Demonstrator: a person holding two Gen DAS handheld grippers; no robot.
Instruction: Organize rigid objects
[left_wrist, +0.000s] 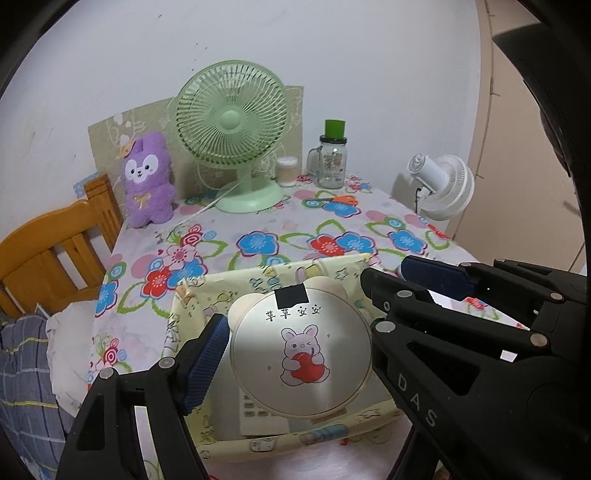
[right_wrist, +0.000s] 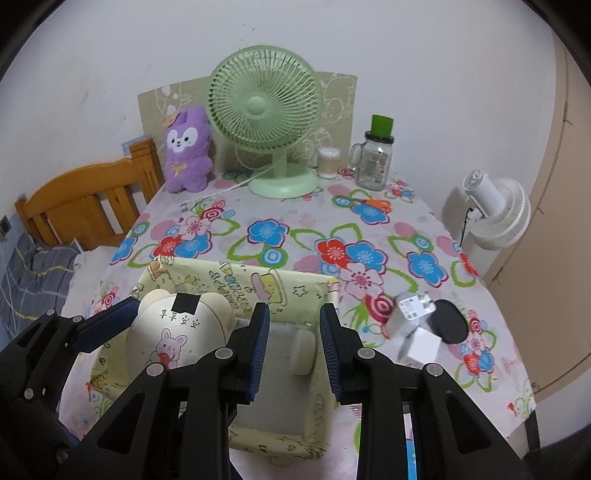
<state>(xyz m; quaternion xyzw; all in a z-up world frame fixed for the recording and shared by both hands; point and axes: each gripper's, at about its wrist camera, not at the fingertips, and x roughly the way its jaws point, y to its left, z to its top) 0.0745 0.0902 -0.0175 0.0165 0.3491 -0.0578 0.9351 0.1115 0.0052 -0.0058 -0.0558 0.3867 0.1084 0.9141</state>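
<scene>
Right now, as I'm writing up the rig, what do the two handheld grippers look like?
The left gripper and right gripper match: black plastic linkage fingers joined by round silver rivets and tipped with ribbed blue pads. One left finger bears the letters DAS. No hand or sleeve shows.

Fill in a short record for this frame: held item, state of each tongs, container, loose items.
left tongs: gripping the round bunny case
right tongs: closed narrow, empty
case position: over the yellow fabric box
in box: white remote
loose on tablecloth: white charger, black disc
</scene>
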